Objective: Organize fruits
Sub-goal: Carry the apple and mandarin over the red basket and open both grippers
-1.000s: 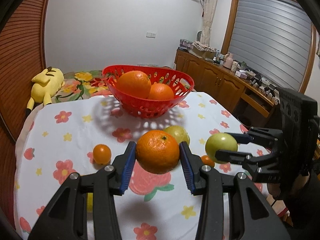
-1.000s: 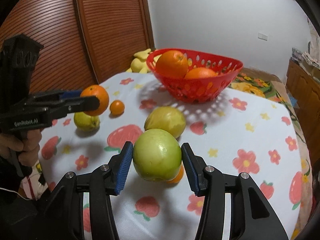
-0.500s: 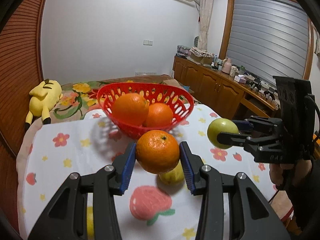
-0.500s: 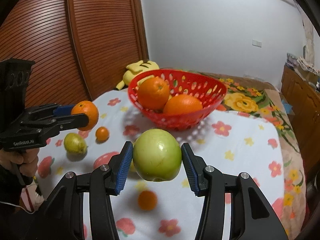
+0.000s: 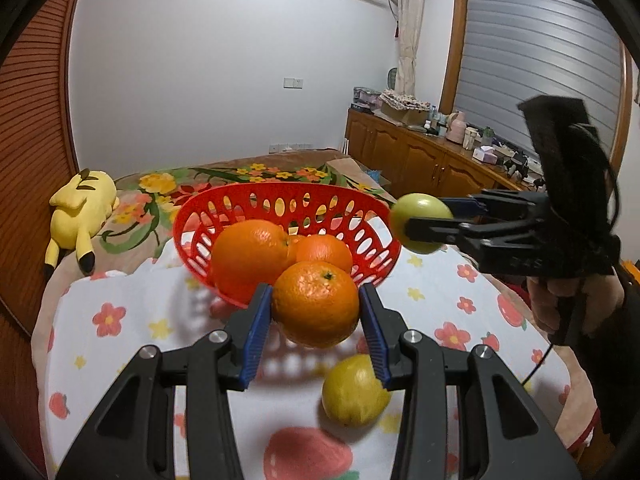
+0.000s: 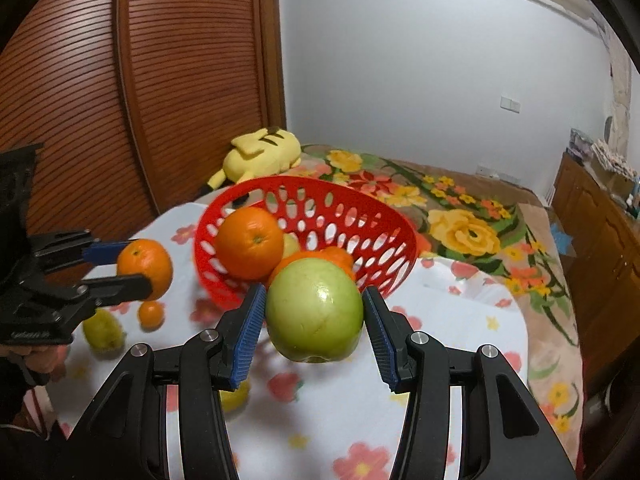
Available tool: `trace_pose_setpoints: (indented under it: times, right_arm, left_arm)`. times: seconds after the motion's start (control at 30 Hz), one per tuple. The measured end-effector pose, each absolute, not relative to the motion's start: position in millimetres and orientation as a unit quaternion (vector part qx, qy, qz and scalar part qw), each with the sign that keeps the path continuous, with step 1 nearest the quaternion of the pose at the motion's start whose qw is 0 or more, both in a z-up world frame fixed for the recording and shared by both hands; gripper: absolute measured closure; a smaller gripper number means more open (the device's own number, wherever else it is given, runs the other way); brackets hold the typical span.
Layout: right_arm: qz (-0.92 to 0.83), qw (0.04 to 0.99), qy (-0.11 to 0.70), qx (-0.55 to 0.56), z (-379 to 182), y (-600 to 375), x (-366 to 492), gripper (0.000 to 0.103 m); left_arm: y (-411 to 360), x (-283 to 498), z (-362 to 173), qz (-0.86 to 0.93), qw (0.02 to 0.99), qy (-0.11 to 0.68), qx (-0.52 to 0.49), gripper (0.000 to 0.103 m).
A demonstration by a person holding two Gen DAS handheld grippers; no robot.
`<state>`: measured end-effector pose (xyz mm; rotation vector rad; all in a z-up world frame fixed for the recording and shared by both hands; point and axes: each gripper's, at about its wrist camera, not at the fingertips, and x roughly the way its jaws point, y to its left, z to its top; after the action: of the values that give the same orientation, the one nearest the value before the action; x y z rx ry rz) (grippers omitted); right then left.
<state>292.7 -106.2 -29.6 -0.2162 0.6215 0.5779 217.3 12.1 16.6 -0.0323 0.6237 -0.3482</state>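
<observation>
My left gripper (image 5: 316, 320) is shut on an orange (image 5: 316, 305) and holds it in the air just in front of the red basket (image 5: 280, 200); it also shows in the right wrist view (image 6: 136, 268). My right gripper (image 6: 314, 328) is shut on a green apple (image 6: 315, 312), held near the basket's (image 6: 360, 208) front rim; the apple also shows in the left wrist view (image 5: 420, 216) at the basket's right edge. The basket holds two oranges (image 5: 248, 252).
A yellow-green fruit (image 5: 354, 390) lies on the flowered tablecloth (image 5: 120, 320) below my left gripper. A small orange (image 6: 151, 314) and another yellow-green fruit (image 6: 103, 330) lie at the left. A yellow plush toy (image 5: 80, 208) lies behind the table. Wooden cabinets (image 5: 420, 160) stand at the right.
Both grippers have risen and moved forward toward the basket with their fruit. The basket is now closer and seen more from above.
</observation>
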Motion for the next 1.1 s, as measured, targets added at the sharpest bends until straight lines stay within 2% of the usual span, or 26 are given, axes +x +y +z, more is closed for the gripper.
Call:
trace_pose_setpoints:
  times: [0.47, 1.1]
  right_arm:
    - [0.277, 0.892, 0.331, -0.132, -47.5, -96.3, 366.0, 0.053]
    - [0.288, 0.878, 0.355, -0.139, -59.0, -79.5, 398.0, 0.052]
  left_arm:
    - [-1.9, 265.6, 13.4, -0.167, 0.932, 0.321, -0.009, 0.061]
    - [-9.0, 280.6, 7.3, -0.168, 0.928, 0.332, -0.004, 0.061]
